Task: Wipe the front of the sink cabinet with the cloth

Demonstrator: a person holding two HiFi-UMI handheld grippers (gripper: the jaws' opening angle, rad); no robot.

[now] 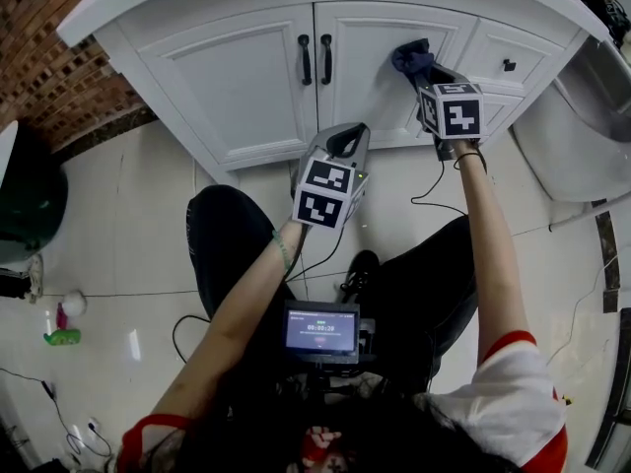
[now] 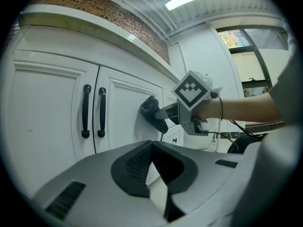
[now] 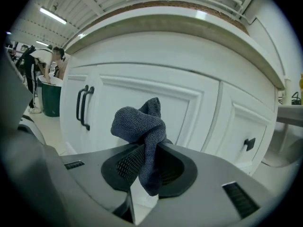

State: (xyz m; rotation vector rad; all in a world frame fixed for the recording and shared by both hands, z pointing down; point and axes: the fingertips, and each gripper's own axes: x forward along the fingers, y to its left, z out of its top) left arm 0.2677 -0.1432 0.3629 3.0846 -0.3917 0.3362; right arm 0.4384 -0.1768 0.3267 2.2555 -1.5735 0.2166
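The white sink cabinet (image 1: 246, 87) fills the top of the head view, with two black door handles (image 1: 315, 59) side by side. My right gripper (image 1: 421, 70) is shut on a dark blue cloth (image 1: 412, 55), which it holds bunched against the upper part of the right door (image 3: 189, 103). The cloth (image 3: 139, 126) bulges above the jaws and a tail hangs down between them. My left gripper (image 1: 345, 138) hangs lower, away from the cabinet, over the floor. Its jaws (image 2: 151, 148) are shut with nothing in them. From the left gripper view, the cloth (image 2: 151, 109) touches the door.
A drawer with a black knob (image 1: 509, 65) sits right of the doors. A white fixture (image 1: 582, 131) stands at far right and a dark green bin (image 1: 25, 200) at far left. The person's knees, a small monitor (image 1: 321, 330) and cables lie below on the tiled floor.
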